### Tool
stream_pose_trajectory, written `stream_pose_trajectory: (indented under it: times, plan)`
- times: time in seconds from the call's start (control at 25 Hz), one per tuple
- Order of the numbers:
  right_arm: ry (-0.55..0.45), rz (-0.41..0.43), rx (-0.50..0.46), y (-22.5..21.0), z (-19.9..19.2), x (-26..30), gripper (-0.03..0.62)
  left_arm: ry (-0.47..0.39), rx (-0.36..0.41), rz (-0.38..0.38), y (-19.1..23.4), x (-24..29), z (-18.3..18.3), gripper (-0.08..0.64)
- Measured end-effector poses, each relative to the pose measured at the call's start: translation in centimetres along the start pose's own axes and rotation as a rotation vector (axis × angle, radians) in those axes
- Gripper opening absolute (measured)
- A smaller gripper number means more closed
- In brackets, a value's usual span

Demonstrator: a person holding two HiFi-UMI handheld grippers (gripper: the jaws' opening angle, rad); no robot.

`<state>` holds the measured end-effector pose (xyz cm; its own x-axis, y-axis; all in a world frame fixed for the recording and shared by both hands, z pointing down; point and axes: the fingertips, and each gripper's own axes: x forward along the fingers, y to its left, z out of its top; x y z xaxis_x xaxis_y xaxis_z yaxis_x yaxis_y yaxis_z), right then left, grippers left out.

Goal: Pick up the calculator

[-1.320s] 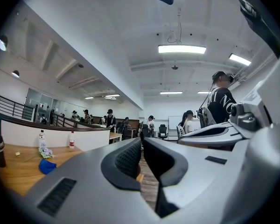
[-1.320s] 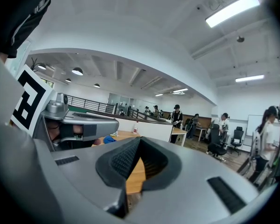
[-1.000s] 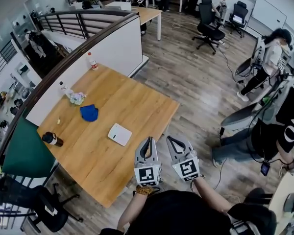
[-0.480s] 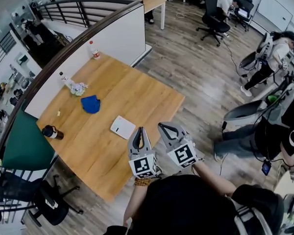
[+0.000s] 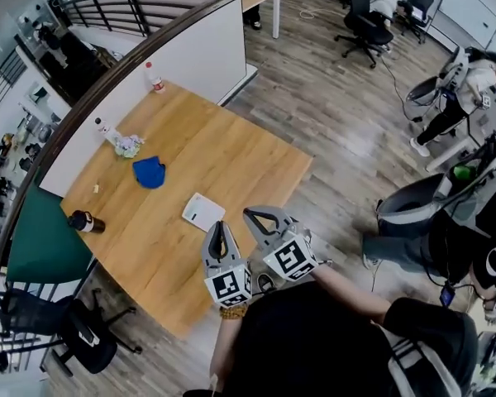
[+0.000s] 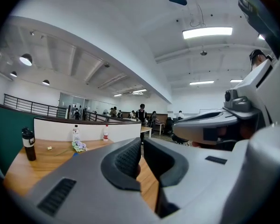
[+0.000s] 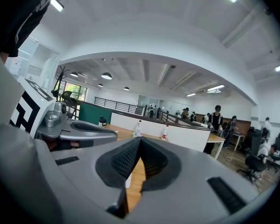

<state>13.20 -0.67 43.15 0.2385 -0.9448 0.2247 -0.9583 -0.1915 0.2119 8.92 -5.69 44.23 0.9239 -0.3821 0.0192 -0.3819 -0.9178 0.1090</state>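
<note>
The calculator (image 5: 202, 212), a flat white slab, lies on the wooden table (image 5: 223, 151) near its front right part. My left gripper (image 5: 218, 225) is shut and empty, its tips just right of the calculator and over the table. Beside it, my right gripper (image 5: 250, 213) is also shut with nothing in it, near the table's right edge. In the left gripper view the left gripper (image 6: 141, 149) points level across the table (image 6: 46, 155). The right gripper (image 7: 139, 146) looks along the tabletop in its own view; a white sliver (image 7: 127, 179) shows below its tips.
A blue cloth (image 5: 149, 172), a crumpled wrapper (image 5: 128, 145), two small bottles (image 5: 153, 77) and a black flask (image 5: 86, 222) sit on the table's far and left parts. A white partition (image 5: 178, 77) runs behind it. A black chair (image 5: 74, 337) stands at the left corner.
Both grippers have moved left, from beside the table's right edge to over it, closer to the calculator. Both stayed shut. The calculator has not moved.
</note>
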Motion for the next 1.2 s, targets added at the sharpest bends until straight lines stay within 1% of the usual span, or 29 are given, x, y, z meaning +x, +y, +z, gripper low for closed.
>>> stream_pose_trajectory:
  times: [0.16, 0.24, 0.4, 0.52, 0.72, 0.84, 0.96, 1.04, 1.2]
  plan:
    - [-0.006, 0.065, 0.006, 0.6, -0.5, 2.9, 0.006, 0.005, 0.018, 0.050, 2.3, 1.0, -0.5, 0.037]
    - [-0.016, 0.104, -0.002, 0.1, -0.3, 4.3, 0.006, 0.007, 0.025, 0.080, 2.9, 1.8, -0.5, 0.037]
    - [-0.026, 0.165, -0.033, -2.9, -0.3, 6.7, 0.006, 0.001, 0.034, 0.126, 2.3, 4.5, -0.1, 0.037]
    - [-0.043, 0.209, -0.038, -4.4, -0.2, 8.2, 0.006, 0.006, 0.045, 0.163, 2.2, 6.2, -0.4, 0.037]
    - [-0.051, 0.247, -0.034, -7.9, -0.6, 10.5, 0.006, 0.007, 0.073, 0.186, 1.1, 9.9, 0.5, 0.037]
    - [-0.043, 0.310, -0.038, -8.6, -1.3, 11.9, 0.006, 0.024, 0.095, 0.237, 1.0, 10.5, 0.3, 0.037]
    - [-0.045, 0.370, -0.051, -8.7, -1.7, 13.6, 0.006, 0.037, 0.103, 0.291, 1.9, 10.8, -0.3, 0.037]
    - [-0.059, 0.402, -0.057, -8.9, -2.2, 14.6, 0.006, 0.043, 0.101, 0.334, 2.4, 10.8, -0.9, 0.037]
    - [-0.041, 0.463, -0.074, -9.6, -4.0, 15.3, 0.006, 0.076, 0.082, 0.412, 2.1, 10.2, -2.8, 0.037]
